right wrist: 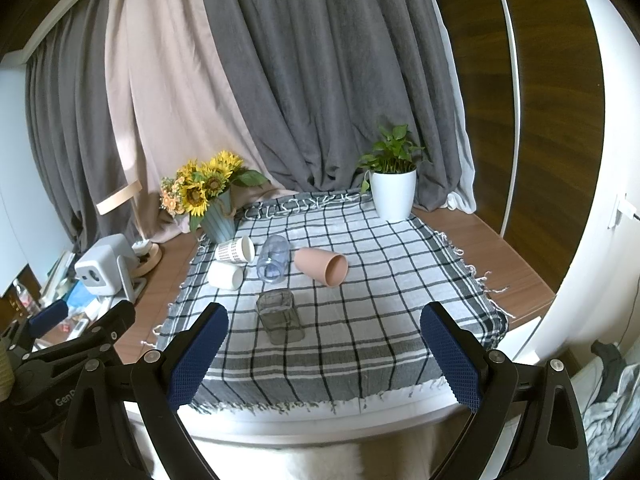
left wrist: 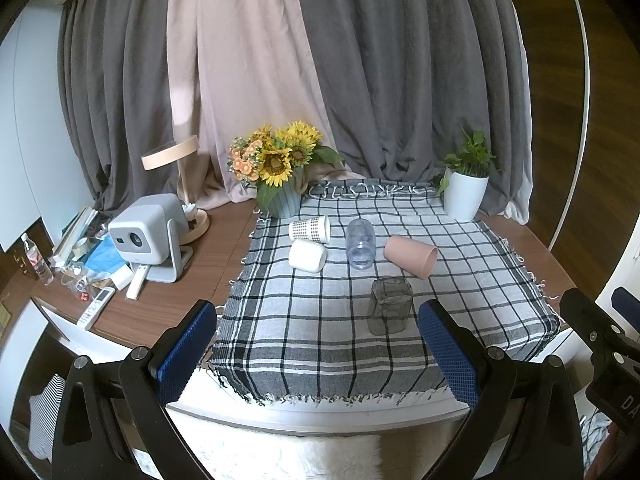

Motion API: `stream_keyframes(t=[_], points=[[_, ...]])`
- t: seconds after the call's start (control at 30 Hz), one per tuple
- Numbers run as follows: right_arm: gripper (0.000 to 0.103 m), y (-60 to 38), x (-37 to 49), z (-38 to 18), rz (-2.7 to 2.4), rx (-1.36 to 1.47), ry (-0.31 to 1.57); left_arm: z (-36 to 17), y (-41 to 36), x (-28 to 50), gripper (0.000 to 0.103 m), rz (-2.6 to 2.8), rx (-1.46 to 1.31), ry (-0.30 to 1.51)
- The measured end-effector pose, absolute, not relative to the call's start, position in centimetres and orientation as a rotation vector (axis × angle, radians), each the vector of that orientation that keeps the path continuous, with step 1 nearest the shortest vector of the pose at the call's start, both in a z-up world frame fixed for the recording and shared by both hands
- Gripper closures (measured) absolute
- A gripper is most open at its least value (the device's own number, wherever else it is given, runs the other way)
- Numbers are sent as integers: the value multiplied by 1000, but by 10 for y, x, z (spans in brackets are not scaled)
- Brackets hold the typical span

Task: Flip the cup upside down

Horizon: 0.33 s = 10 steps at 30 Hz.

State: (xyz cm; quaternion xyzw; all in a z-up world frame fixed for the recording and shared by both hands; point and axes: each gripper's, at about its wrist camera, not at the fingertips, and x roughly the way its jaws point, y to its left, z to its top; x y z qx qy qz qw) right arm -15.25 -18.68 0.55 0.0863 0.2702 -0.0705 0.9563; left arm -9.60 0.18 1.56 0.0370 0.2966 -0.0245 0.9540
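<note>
cups on the checked cloth [left wrist: 360, 344]: five in all. we see a patterned paper cup [left wrist: 310, 229], a white cup [left wrist: 307, 255], a clear bluish cup [left wrist: 361, 243] and a pink cup [left wrist: 411, 256] lying on their sides in a loose row toward the back. the grey glass cup [left wrist: 390, 306] stands nearer us; we judge it is already mouth down, though the tint makes the rim hard to read.

left gripper [left wrist: 318, 354]: jaws wide apart, nothing between the blue pads, hanging over the near edge of the cloth. right gripper [right wrist: 324, 354]: likewise spread and empty, back at the near edge, well apart from every cup.

which cup is next we cannot tell; both grippers are far from all of them.

risks, as we judge them:
- sideways cups are round and can roll away when one pad touches first; the pink cup and clear bluish cup lie near each other, so a nudge to one may knock the other.
- the paper cup is thin; a hard squeeze may crush it.
- the cloth is loose and fringed; a dragged finger could bunch it and tip the grey glass cup.
- the sunflower vase [left wrist: 283, 200] stands just behind the paper cup, so a high swing there may clip it.
- the clear cup's edges are hard to see through fisheye, so pad placement may miss.
</note>
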Motion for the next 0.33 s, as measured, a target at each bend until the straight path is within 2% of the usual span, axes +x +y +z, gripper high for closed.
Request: stream_keyframes(t=[0.33], points=[[6, -186, -153, 5, -144, 176, 547, 18, 3, -96, 0, -56, 71, 598]])
